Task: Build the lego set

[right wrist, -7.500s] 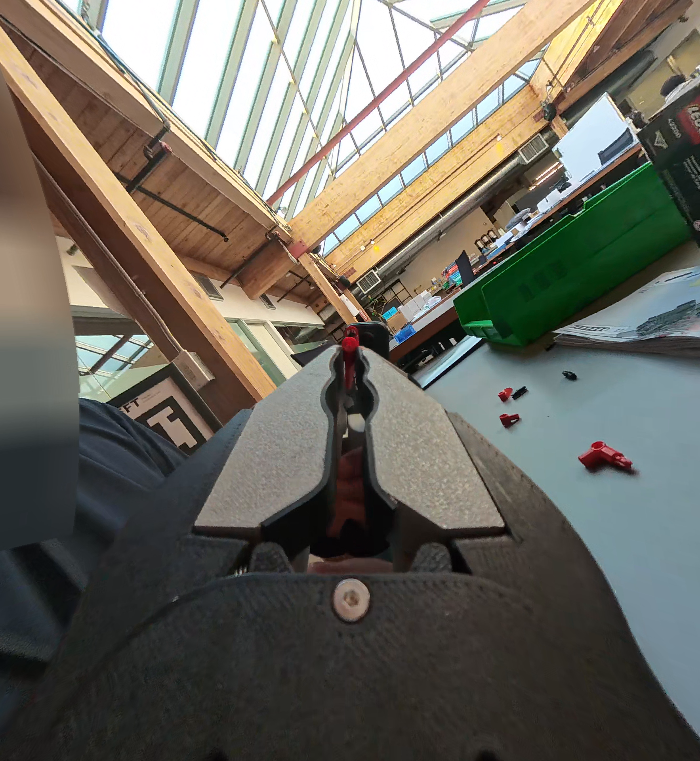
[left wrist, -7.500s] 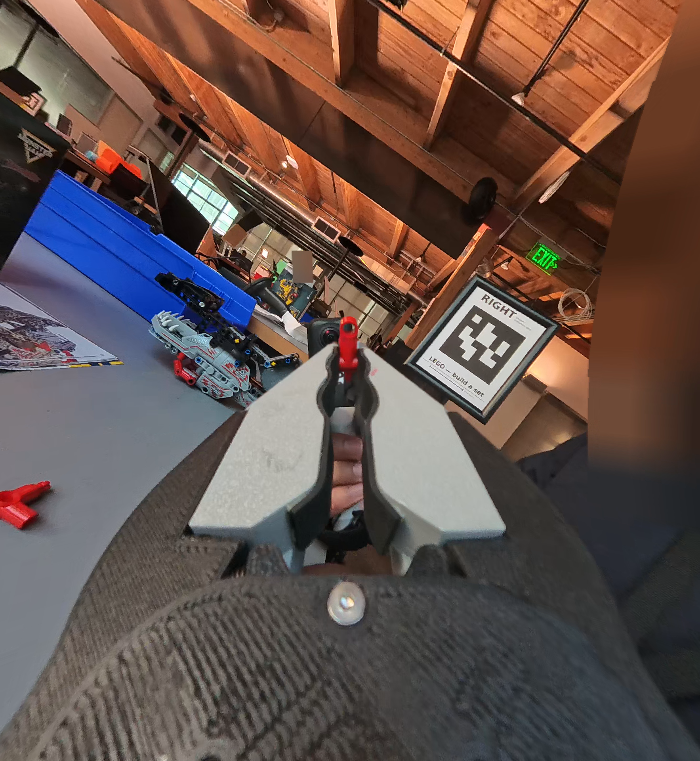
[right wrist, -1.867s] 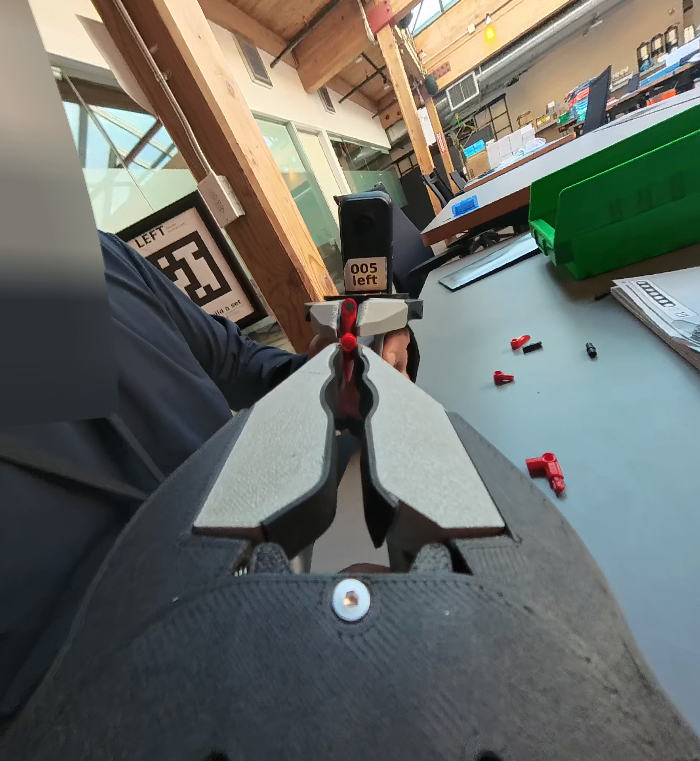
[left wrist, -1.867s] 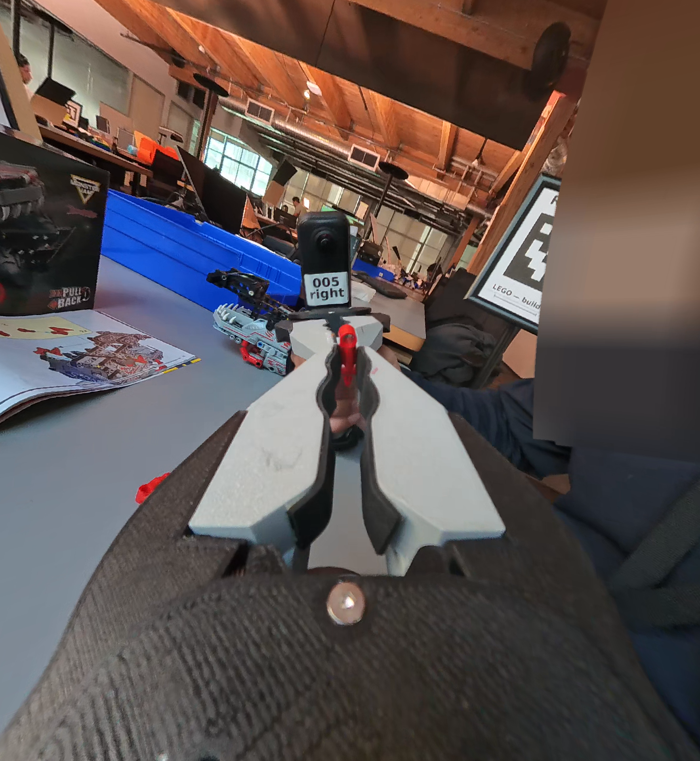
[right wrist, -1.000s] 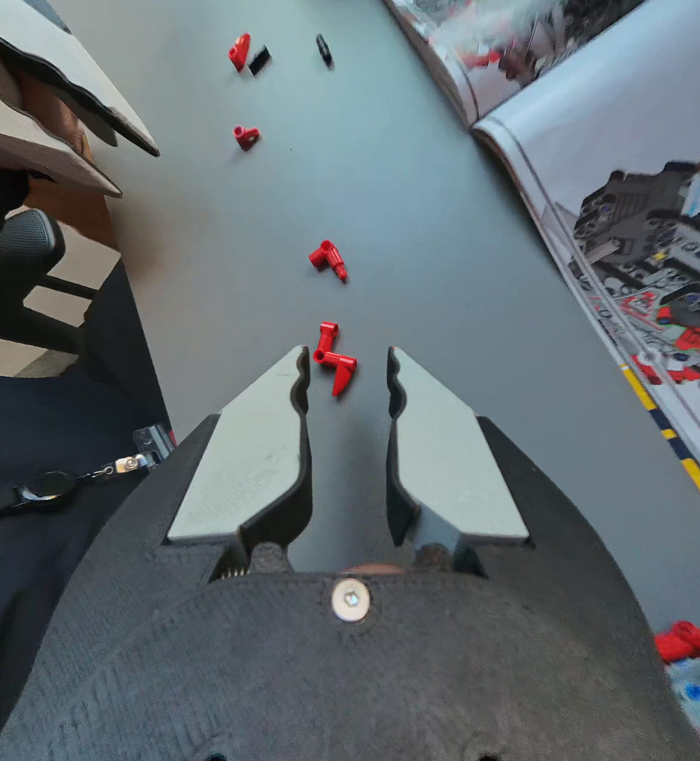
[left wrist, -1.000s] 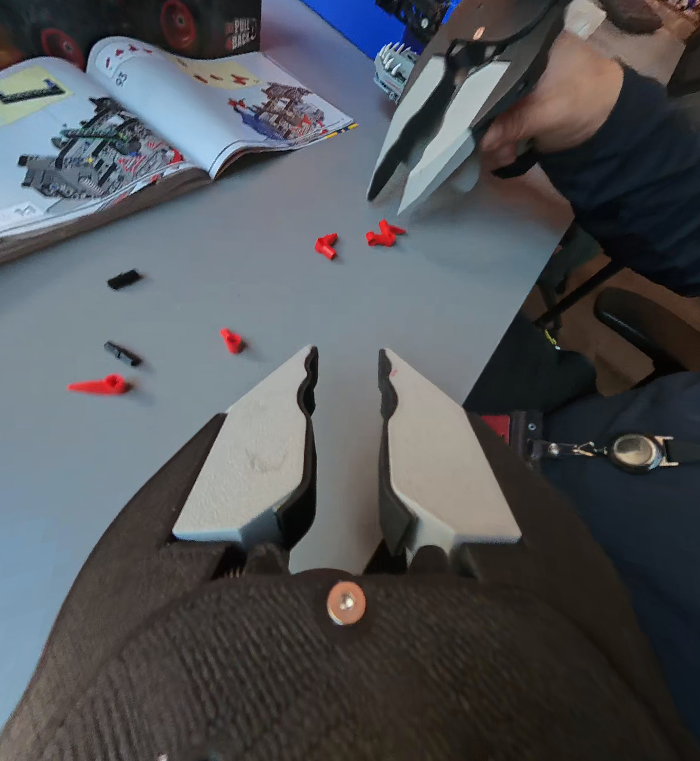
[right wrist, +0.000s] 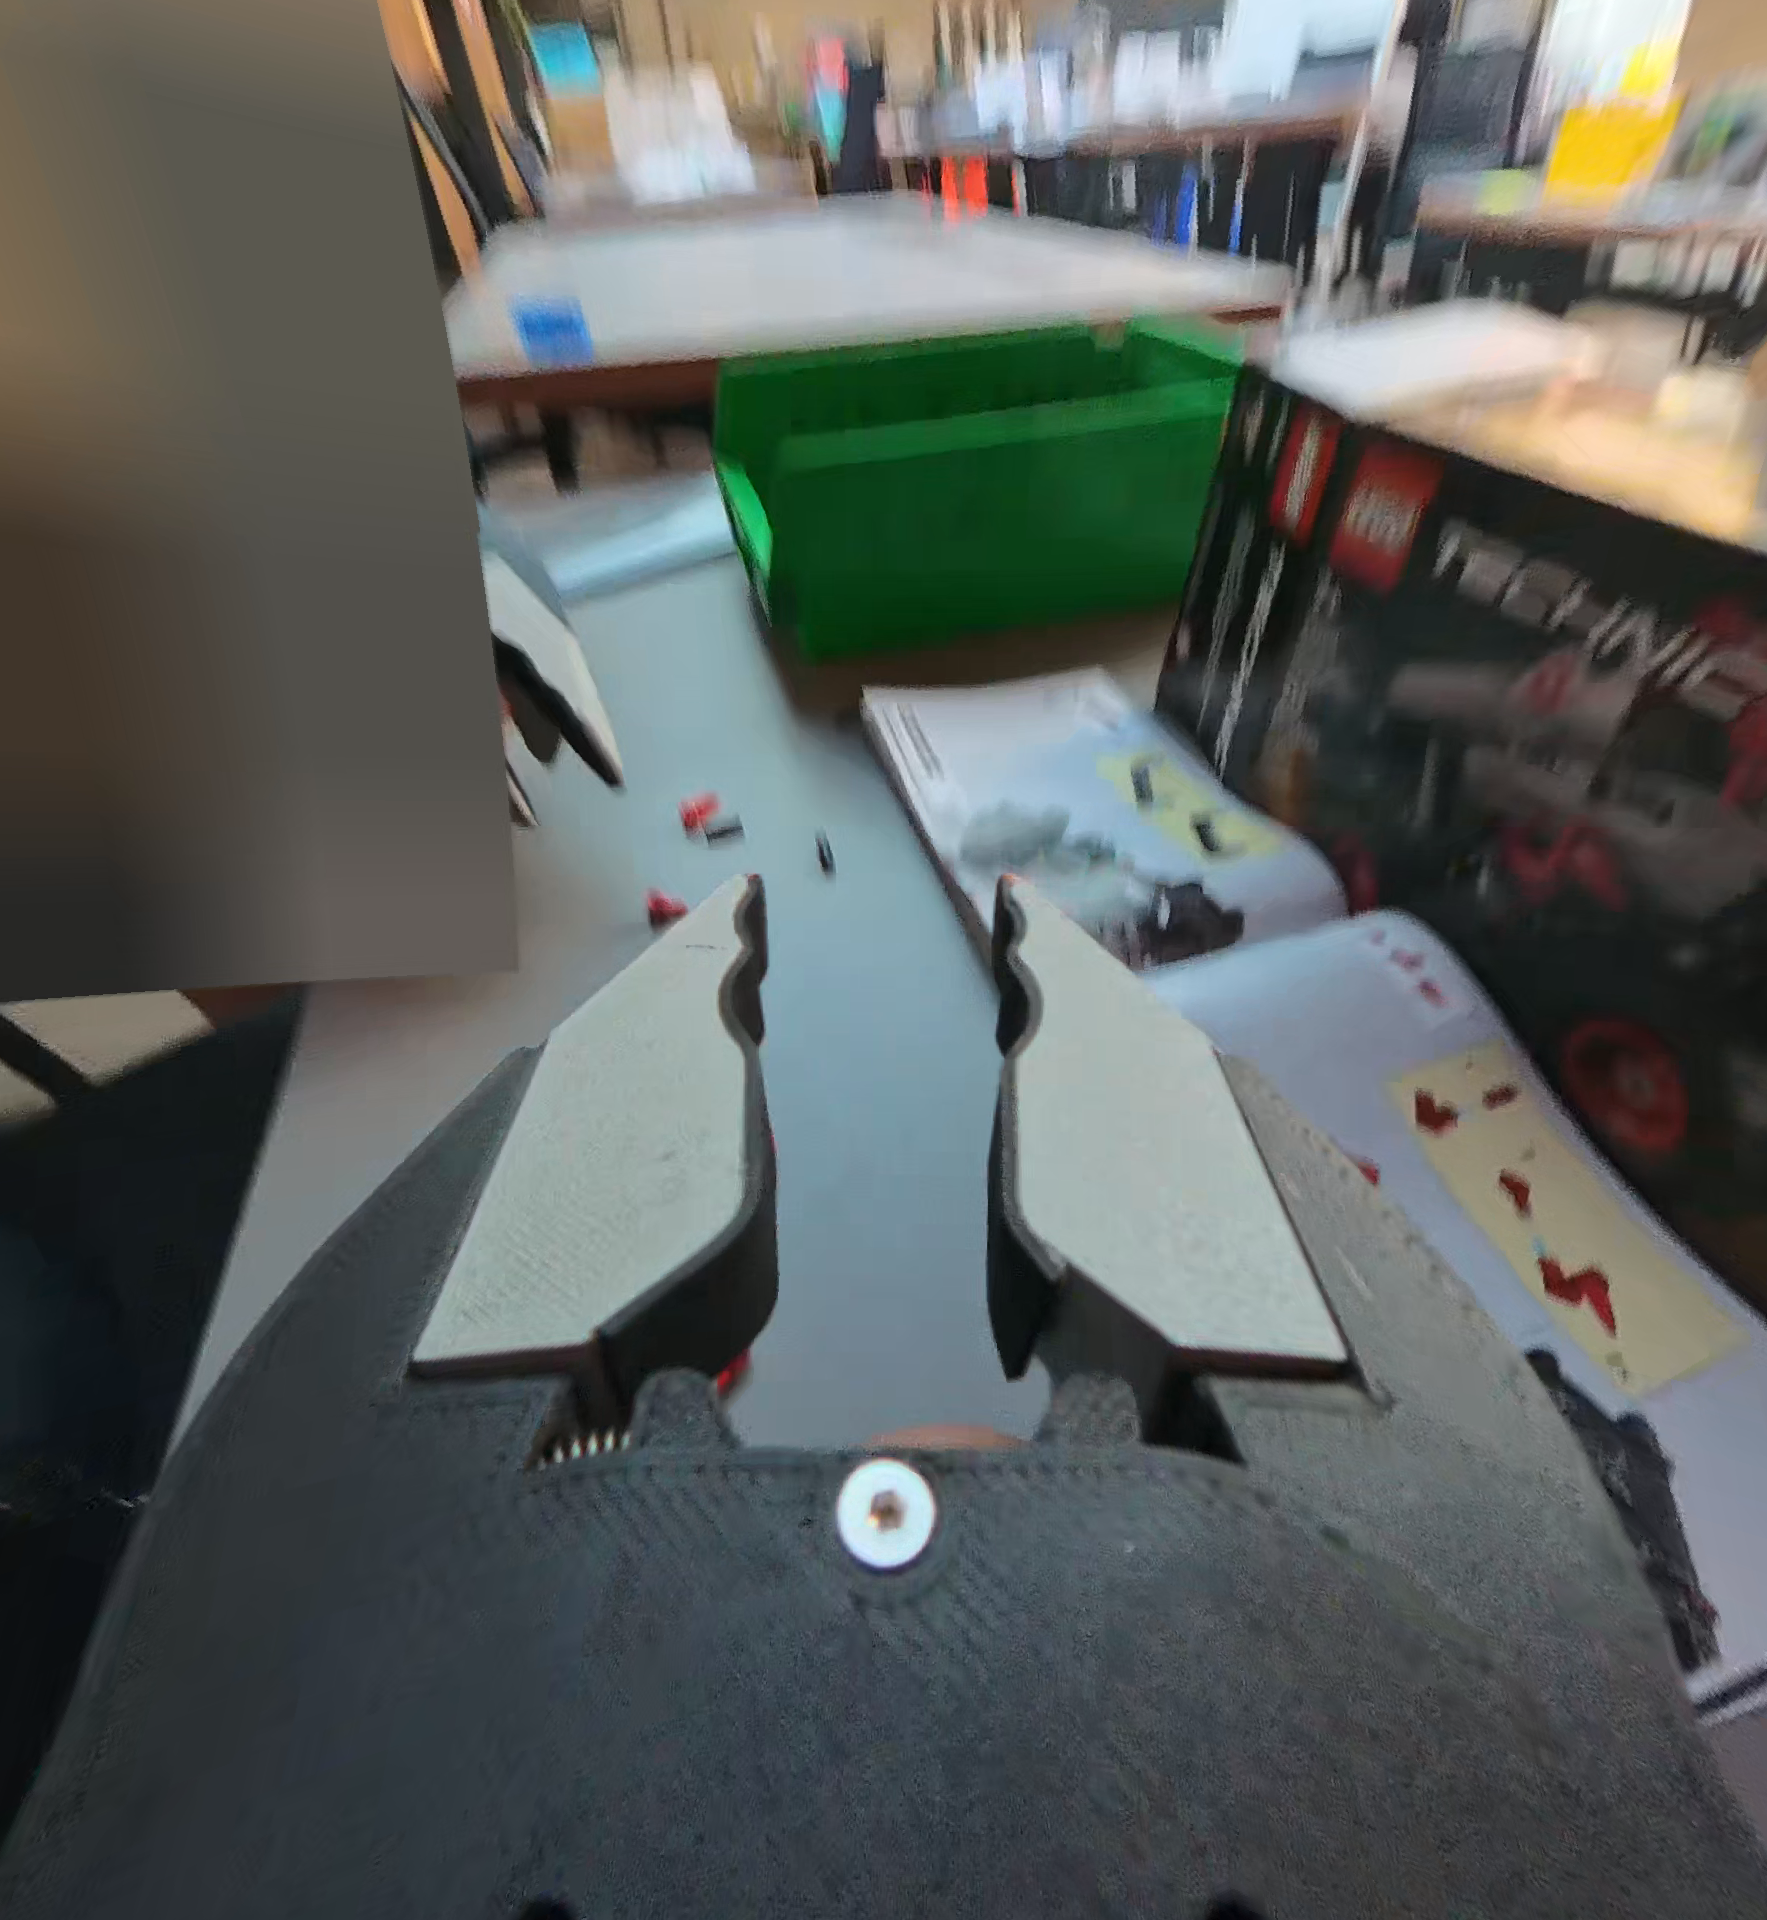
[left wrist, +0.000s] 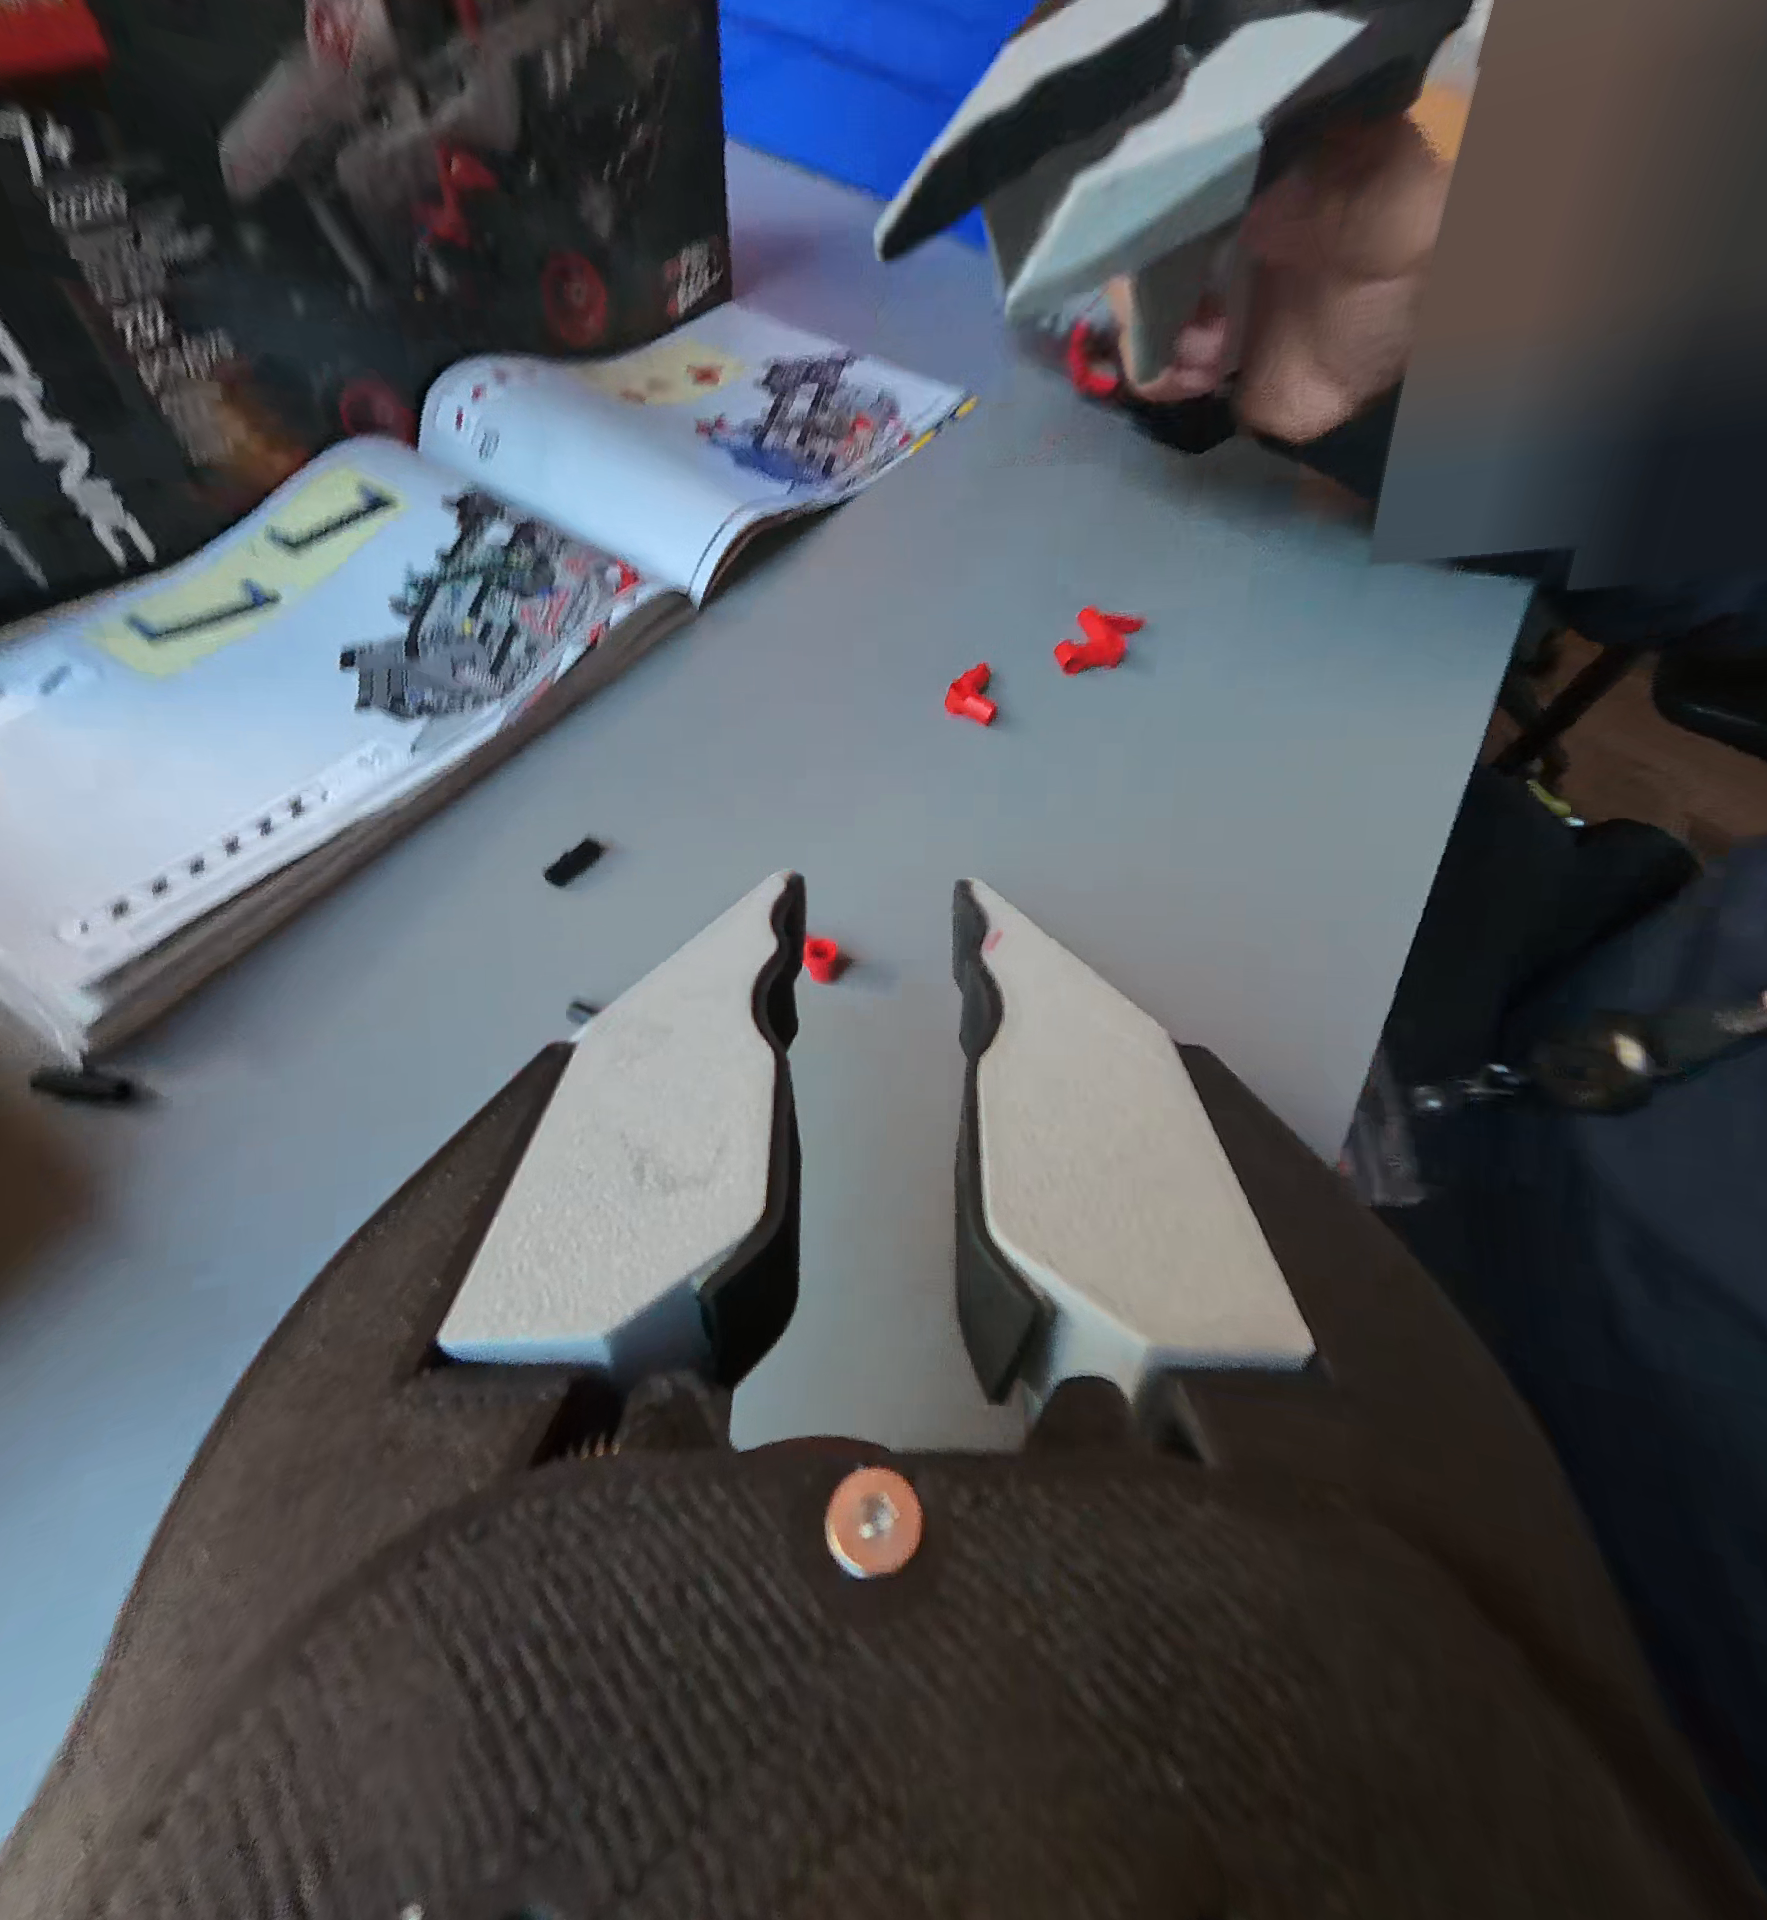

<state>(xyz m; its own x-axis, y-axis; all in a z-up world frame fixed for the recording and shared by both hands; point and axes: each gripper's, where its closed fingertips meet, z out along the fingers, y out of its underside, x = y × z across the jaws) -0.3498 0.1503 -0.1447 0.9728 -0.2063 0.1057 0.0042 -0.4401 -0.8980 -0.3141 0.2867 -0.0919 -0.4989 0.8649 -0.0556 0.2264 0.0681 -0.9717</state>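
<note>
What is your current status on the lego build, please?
Left tongs open, empty. Right tongs open, empty. Small red piece on table just ahead of left tongs. Nothing blocking.

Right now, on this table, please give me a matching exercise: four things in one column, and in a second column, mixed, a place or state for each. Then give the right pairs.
Things:
1. left gripper
2. instruction booklet
3. small red piece
4. green bin

Places or states:
A. lying open on the grey table
B. at the far end of the table, beyond the booklet
C. open, holding nothing
D. on the table just ahead of the left gripper's fingertips

Pairs: 1-C, 2-A, 3-D, 4-B
</note>
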